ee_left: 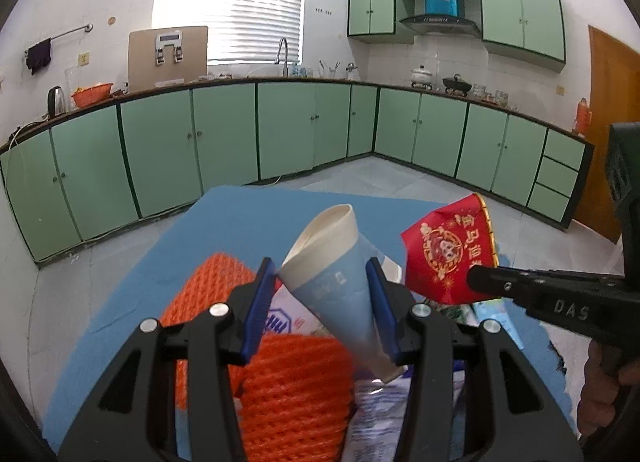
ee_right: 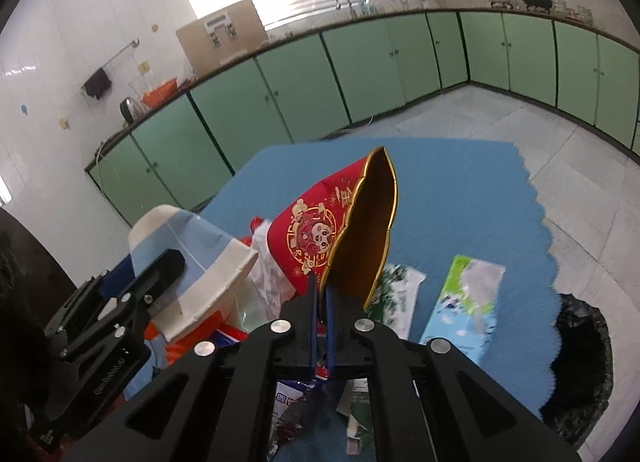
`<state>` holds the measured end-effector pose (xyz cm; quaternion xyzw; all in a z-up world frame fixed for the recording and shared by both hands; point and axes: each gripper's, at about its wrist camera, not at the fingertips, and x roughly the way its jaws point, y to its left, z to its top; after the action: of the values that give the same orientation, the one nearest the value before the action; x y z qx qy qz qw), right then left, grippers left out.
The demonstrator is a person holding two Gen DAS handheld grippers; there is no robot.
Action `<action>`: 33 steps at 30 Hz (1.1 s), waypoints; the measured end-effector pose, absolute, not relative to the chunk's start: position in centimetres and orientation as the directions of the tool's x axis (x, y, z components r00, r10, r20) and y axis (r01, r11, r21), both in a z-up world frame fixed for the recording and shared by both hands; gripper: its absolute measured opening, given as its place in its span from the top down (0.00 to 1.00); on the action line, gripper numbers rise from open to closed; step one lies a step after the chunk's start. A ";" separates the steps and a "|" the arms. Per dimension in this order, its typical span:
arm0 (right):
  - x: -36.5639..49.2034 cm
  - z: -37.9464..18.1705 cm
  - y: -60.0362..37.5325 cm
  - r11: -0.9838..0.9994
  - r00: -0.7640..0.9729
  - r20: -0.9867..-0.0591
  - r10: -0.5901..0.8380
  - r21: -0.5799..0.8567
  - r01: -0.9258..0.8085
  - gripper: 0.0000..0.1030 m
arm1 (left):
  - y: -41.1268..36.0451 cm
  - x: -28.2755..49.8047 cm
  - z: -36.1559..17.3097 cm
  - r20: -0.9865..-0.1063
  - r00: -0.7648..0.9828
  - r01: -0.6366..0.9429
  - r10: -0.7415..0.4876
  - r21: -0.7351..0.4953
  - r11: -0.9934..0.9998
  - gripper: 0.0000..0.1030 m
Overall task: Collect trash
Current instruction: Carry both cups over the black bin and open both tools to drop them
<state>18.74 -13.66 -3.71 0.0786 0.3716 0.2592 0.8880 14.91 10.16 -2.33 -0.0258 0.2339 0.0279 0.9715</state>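
Nearest the lens, the left gripper (ee_left: pixel 322 274) clamps a squashed blue-and-white paper cup (ee_left: pixel 340 282), both blue pads pressing its sides, the cup tilted with its open mouth away from the camera. Beneath it, on the blue mat (ee_left: pixel 224 222), lie an orange foam net (ee_left: pixel 288 390) and printed wrappers (ee_left: pixel 376 414). Just right of the cup, the right gripper (ee_right: pixel 320 290) has its jaws together on the lower edge of a red paper cup (ee_right: pixel 320 230) with gold trim, which is held clear above the mat, mouth pointing away. Right of the red cup, flat on the mat, lie a light blue carton (ee_right: pixel 464 302) and a white-and-green wrapper (ee_right: pixel 400 298). At the mat's right edge sits a black trash bag (ee_right: pixel 580 366). Beyond the mat, green cabinets (ee_left: pixel 224 134) line the far walls.
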 end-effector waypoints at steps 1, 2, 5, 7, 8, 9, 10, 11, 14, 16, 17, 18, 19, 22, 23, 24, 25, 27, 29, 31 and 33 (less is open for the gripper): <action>18.6 -3.4 -14.1 0.854 0.598 -0.612 0.518 0.333 -0.399 0.97 | 9.9 14.8 -2.1 -0.450 0.892 -0.061 0.038 -0.037 0.997 0.57; 18.3 -2.9 -14.7 0.857 0.612 -0.600 0.515 0.334 -0.393 0.97 | 9.6 14.8 -1.8 -0.443 0.896 -0.054 0.032 -0.038 0.998 0.57; 17.6 -1.5 -16.6 0.866 0.652 -0.571 0.499 0.338 -0.367 0.97 | 8.2 14.5 -0.8 -0.421 0.907 -0.022 0.001 -0.044 0.999 0.57; 16.9 -1.0 -18.3 0.879 0.678 -0.561 0.475 0.329 -0.344 0.97 | 6.8 14.3 -0.2 -0.407 0.913 0.011 -0.027 -0.043 0.999 0.57; 16.5 -0.8 -19.3 0.891 0.695 -0.558 0.453 0.319 -0.324 0.97 | 5.8 14.3 0.1 -0.400 0.915 0.032 -0.046 -0.041 0.999 0.57; 16.1 -0.6 -20.6 0.904 0.714 -0.556 0.425 0.308 -0.298 0.97 | 5.1 14.3 0.1 -0.398 0.916 0.048 -0.060 -0.040 0.998 0.57; 15.9 -0.5 -21.9 0.913 0.727 -0.557 0.402 0.301 -0.275 0.97 | 3.8 14.3 0.2 -0.396 0.914 0.075 -0.086 -0.043 0.996 0.57; 15.6 -0.4 -22.8 0.921 0.737 -0.558 0.382 0.295 -0.254 0.97 | 2.9 14.3 0.2 -0.395 0.912 0.096 -0.106 -0.044 0.994 0.57; 14.6 -0.9 -26.6 0.950 0.765 -0.574 0.292 0.264 -0.165 0.97 | -0.8 14.4 -0.2 -0.402 0.899 0.171 -0.176 -0.048 0.984 0.57; 13.9 -1.6 -29.5 0.963 0.771 -0.592 0.234 0.251 -0.100 0.97 | -3.3 14.6 -0.9 -0.414 0.883 0.217 -0.221 -0.056 0.974 0.56; 13.6 -1.9 -30.5 0.966 0.771 -0.599 0.216 0.248 -0.077 0.97 | -4.5 14.7 -1.3 -0.422 0.874 0.239 -0.242 -0.061 0.969 0.56; 13.3 -2.4 -31.9 0.969 0.769 -0.611 0.189 0.243 -0.045 0.97 | -5.8 14.9 -1.7 -0.431 0.863 0.261 -0.264 -0.067 0.963 0.56; 13.0 -2.9 -33.2 0.972 0.765 -0.623 0.164 0.236 -0.016 0.97 | -7.3 15.2 -2.3 -0.442 0.849 0.287 -0.289 -0.074 0.955 0.56; 12.3 -4.6 -36.4 0.974 0.747 -0.656 0.109 0.219 0.050 0.97 | -11.0 16.1 -3.9 -0.469 0.817 0.339 -0.335 -0.080 0.938 0.56; 12.1 -5.1 -37.2 0.974 0.739 -0.667 0.095 0.216 0.070 0.97 | -12.4 16.5 -4.6 -0.481 0.804 0.358 -0.350 -0.080 0.930 0.56; 11.9 -5.5 -37.9 0.973 0.735 -0.673 0.087 0.217 0.083 0.97 | -13.2 16.8 -5.3 -0.491 0.794 0.369 -0.358 -0.080 0.926 0.56; 11.7 -6.1 -38.9 0.971 0.729 -0.681 0.074 0.216 0.103 0.97 | -14.6 17.4 -6.1 -0.506 0.779 0.383 -0.370 -0.082 0.920 0.56; 11.5 -6.8 -40.3 0.968 0.722 -0.690 0.059 0.216 0.127 0.97 | -16.5 18.4 -7.7 -0.539 0.749 0.406 -0.385 -0.085 0.910 0.55; 11.3 -7.6 -41.4 0.964 0.714 -0.699 0.050 0.219 0.147 0.97 | -18.1 19.3 -9.4 -0.570 0.725 0.416 -0.387 -0.085 0.905 0.52; 11.2 -8.3 -42.3 0.962 0.708 -0.705 0.044 0.221 0.160 0.97 | -19.5 20.0 -10.8 -0.593 0.707 0.429 -0.386 -0.076 0.900 0.41; 11.3 -9.0 -43.0 0.959 0.702 -0.711 0.040 0.225 0.173 0.97 | -20.2 20.6 -11.9 -0.611 0.691 0.442 -0.386 -0.067 0.895 0.40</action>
<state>11.33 -42.98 -8.99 0.1386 0.3846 -0.0363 0.9119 20.61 -20.20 -11.95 0.0427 0.3223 -0.2254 0.9184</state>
